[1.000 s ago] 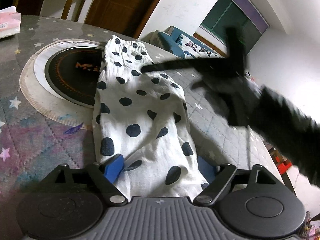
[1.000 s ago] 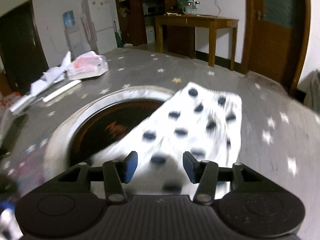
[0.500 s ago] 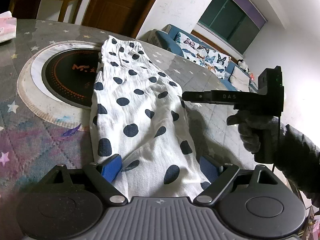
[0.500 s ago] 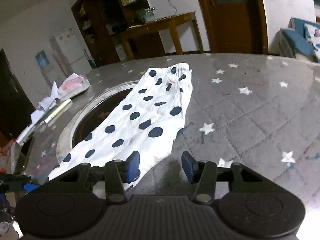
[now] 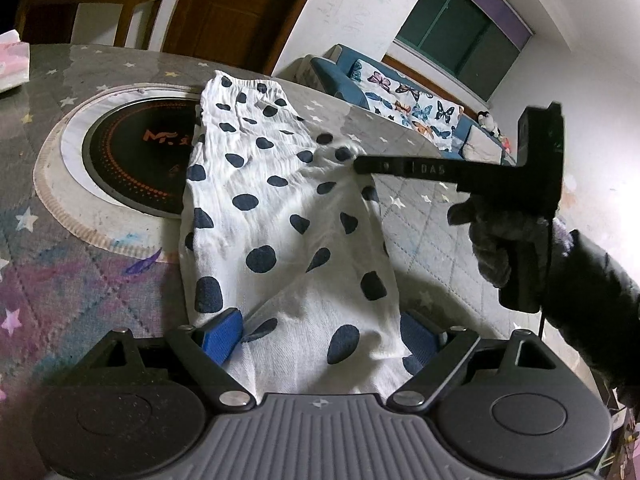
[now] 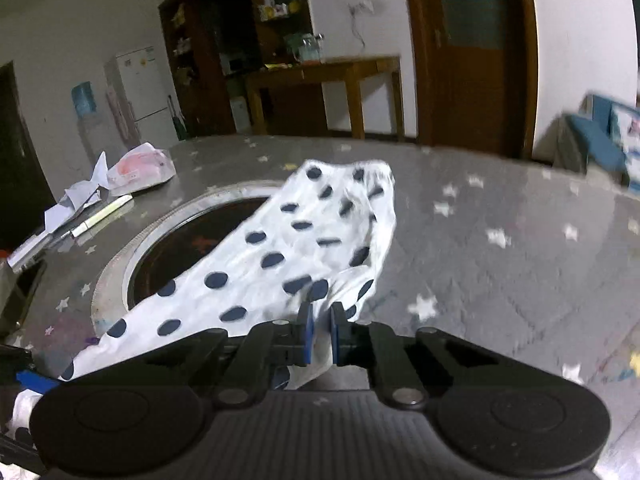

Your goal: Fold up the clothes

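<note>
My right gripper [image 6: 319,332] pinches the side edge of the polka-dot garment [image 5: 280,216] lying lengthwise away across the table [image 5: 420,240]; my left gripper [image 5: 320,340], jaws wide, straddles its near end without pinching.

One garment, two hand-held grippers, one surface

One polka-dot garment [image 5: 280,216] lies on one star-patterned surface [image 6: 500,264]; one round cooktop [image 5: 132,160] at the left; two hand-held grippers: left hand-held gripper [image 5: 320,336], right hand-held gripper [image 6: 320,332]; one pink packet [image 6: 140,168] far left; one pen [image 6: 102,216].
</note>
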A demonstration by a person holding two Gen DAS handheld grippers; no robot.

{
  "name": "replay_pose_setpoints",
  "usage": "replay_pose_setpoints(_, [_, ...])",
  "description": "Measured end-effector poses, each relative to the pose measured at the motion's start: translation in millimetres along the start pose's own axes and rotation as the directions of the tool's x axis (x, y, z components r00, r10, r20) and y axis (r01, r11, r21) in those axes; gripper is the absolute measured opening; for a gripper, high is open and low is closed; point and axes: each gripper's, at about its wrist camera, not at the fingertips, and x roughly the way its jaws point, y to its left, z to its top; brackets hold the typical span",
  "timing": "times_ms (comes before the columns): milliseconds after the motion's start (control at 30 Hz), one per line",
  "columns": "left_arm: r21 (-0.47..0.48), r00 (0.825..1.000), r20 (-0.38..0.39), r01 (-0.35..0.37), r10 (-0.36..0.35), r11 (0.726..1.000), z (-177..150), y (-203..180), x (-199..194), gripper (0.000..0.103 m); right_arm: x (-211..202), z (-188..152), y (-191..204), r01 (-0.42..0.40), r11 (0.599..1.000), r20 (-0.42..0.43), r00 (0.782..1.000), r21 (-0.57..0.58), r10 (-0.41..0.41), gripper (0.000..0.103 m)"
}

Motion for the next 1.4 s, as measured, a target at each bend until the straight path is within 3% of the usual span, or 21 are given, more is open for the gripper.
replay_pose_setpoints(200, [0.003, 1.000, -0.003, -0.005, 0.005, 1.000, 1.5, -2.4, 0.5, 0.089, 9.3, 1.5, 15.8, -0.185, 0.981, 0.001, 0.983, 0.058, 0.185, 0.021])
replay_pose_setpoints(400, [0.000, 1.000, -0.006, -0.002, 0.002, 1.000, 2.6, -1.1, 0.4, 0.089, 8.9, -7.0, 15.7, -0.228, 0.969, -0.004, 0.973, 0.092, 0.230, 0.022])
replay_pose_setpoints(533, [0.003, 1.000, -0.008, 0.002, -0.002, 1.000, 3.1, -0.7, 1.2, 0.089, -14.6, -8.0, -12.7, -0.132, 0.981, 0.076, 0.990, 0.142, 0.123, 0.022])
replay_pose_setpoints(633, [0.005, 1.000, -0.009, 0.004, -0.004, 1.000, 2.5, -0.8, 1.6, 0.090, -17.1, -10.5, -35.5, 0.027, 0.988, 0.058, 0.998, 0.151, -0.037, 0.023])
replay_pose_setpoints(700, [0.007, 1.000, -0.009, 0.003, -0.003, 1.000, 2.2, -1.3, 1.5, 0.090, -7.3, -14.4, -45.3, 0.085, 0.987, 0.004, 0.996, 0.138, -0.087, 0.023])
replay_pose_setpoints(833, [0.004, 1.000, -0.009, -0.002, 0.002, 1.000, 2.2, -2.0, 1.9, 0.090, 8.7, -19.7, -37.4, 0.052, 0.993, -0.031, 0.998, 0.106, -0.049, 0.023])
replay_pose_setpoints(1133, [0.012, 1.000, -0.016, -0.006, 0.006, 1.000, 2.3, -3.8, 2.3, 0.091, 8.2, -4.5, -9.9, -0.073, 0.996, 0.028, 0.997, 0.051, 0.072, 0.023])
replay_pose_setpoints(1400, [0.014, 1.000, -0.016, -0.006, 0.006, 1.000, 1.7, -4.5, 2.4, 0.092, 8.3, -7.9, -13.8, -0.111, 0.986, 0.018, 0.994, 0.122, 0.110, 0.023])
